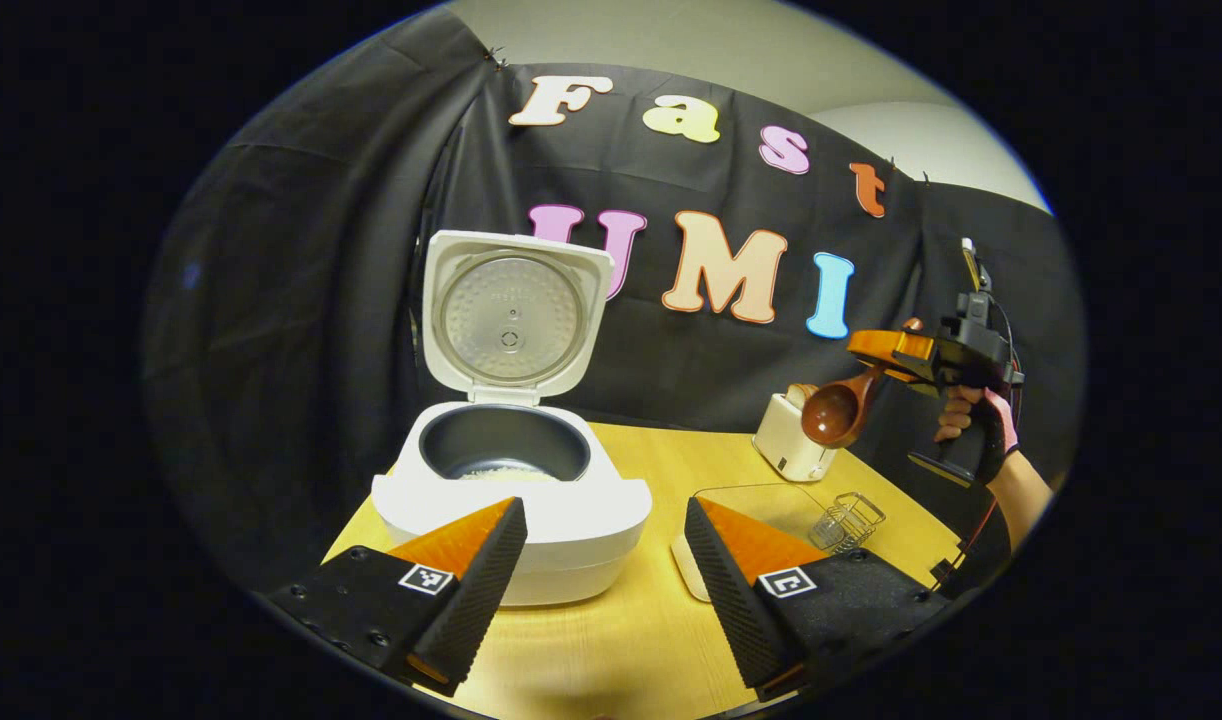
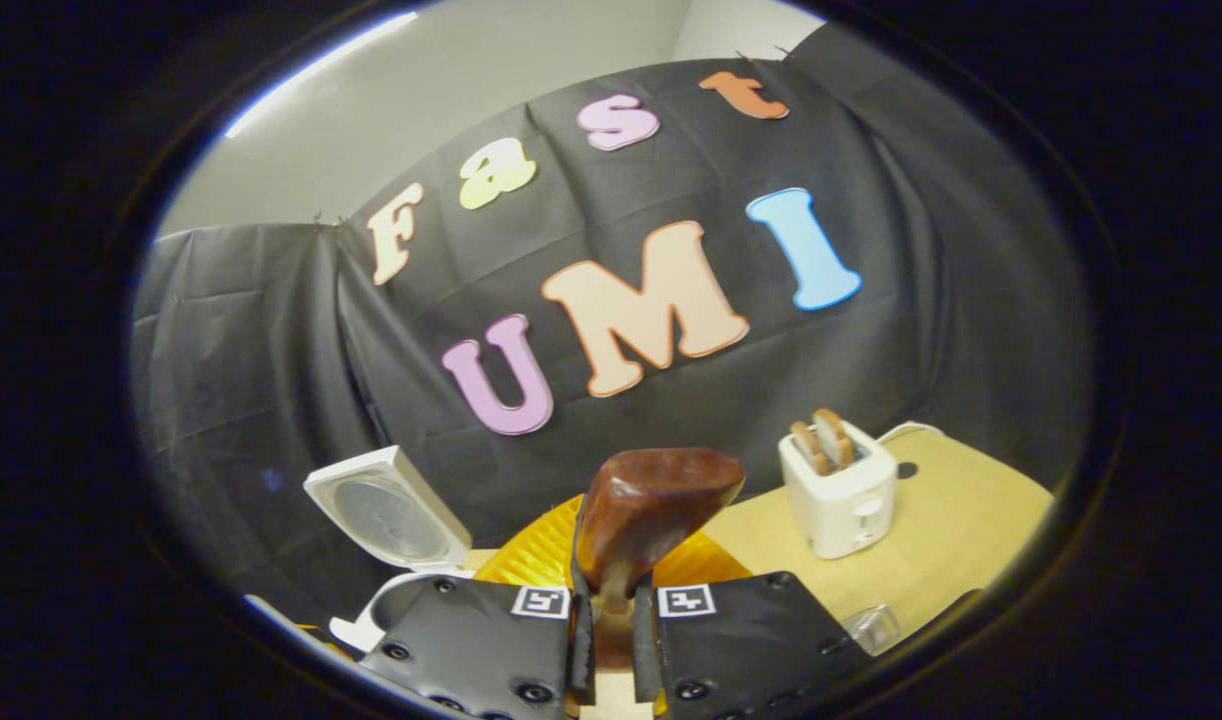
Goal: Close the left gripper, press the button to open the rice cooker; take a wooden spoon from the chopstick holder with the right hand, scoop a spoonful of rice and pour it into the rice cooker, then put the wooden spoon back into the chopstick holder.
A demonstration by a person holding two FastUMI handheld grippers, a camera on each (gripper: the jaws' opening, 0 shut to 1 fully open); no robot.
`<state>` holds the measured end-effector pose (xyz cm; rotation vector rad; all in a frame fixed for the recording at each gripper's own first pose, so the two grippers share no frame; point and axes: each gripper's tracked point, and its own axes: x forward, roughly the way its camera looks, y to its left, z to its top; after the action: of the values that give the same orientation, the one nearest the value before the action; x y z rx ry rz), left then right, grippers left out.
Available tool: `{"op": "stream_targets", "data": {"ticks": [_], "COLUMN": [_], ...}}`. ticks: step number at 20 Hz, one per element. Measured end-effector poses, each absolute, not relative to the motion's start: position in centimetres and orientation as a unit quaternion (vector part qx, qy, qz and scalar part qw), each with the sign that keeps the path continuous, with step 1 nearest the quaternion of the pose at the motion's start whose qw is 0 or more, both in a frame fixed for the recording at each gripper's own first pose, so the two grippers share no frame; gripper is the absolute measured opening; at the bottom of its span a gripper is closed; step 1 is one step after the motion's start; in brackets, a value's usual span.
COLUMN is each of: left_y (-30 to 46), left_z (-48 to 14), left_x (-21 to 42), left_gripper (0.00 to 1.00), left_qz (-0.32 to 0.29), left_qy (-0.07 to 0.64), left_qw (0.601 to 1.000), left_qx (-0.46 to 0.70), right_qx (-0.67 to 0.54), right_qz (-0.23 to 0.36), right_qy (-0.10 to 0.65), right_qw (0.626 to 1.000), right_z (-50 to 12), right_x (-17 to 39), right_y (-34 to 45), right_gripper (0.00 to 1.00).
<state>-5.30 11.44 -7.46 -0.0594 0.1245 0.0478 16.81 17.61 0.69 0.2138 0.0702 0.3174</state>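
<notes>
The white rice cooker (image 1: 516,500) stands on the wooden table with its lid (image 1: 511,320) raised upright, and a little rice lies at the bottom of its dark inner pot (image 1: 501,455). My left gripper (image 1: 606,560) hangs open just in front of the cooker, holding nothing. Far to the right, a hand holds my right gripper (image 1: 906,350) in the air above the toaster, shut on the wooden spoon (image 1: 836,410). The spoon's bowl faces down and to the left, and no rice shows in it. In the right gripper view the fingers (image 2: 611,610) clamp the spoon (image 2: 651,510) by its handle.
A white toaster (image 1: 791,440) (image 2: 841,490) with bread slices stands at the back right of the table (image 1: 631,640). A small wire chopstick holder (image 1: 849,520) sits in front of it, beside a clear container (image 1: 761,500). The open cooker lid (image 2: 391,515) shows at lower left.
</notes>
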Motion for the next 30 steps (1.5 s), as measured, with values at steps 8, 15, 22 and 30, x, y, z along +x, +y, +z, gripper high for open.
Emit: {"op": "stream_targets", "data": {"ticks": [8, 15, 22, 30], "left_y": [9.2, 8.1, 8.1, 8.3], "left_z": [-7.2, -7.3, -7.4, -7.4], "left_x": [-3.5, -3.1, -3.3, -2.8], "left_gripper": [0.95, 0.95, 0.95, 0.95], "left_qz": [0.031, 0.048, 0.066, 0.075], "left_qy": [0.07, 0.068, 0.073, 0.078], "left_qw": [0.997, 0.996, 0.995, 0.994], "left_qx": [-0.013, -0.016, -0.009, 0.001], "right_qx": [0.039, -0.031, -0.034, -0.014], "right_qz": [0.103, 0.09, 0.102, 0.106], "right_qy": [0.059, 0.089, 0.115, 0.138], "right_qw": [0.992, 0.991, 0.987, 0.985], "right_z": [-3.1, -8.3, -12.6, -15.6], "right_x": [18.3, 19.5, 19.9, 20.0], "right_y": [7.5, 4.4, 4.8, 4.3], "right_gripper": [0.16, 0.17, 0.17, 0.18]}}
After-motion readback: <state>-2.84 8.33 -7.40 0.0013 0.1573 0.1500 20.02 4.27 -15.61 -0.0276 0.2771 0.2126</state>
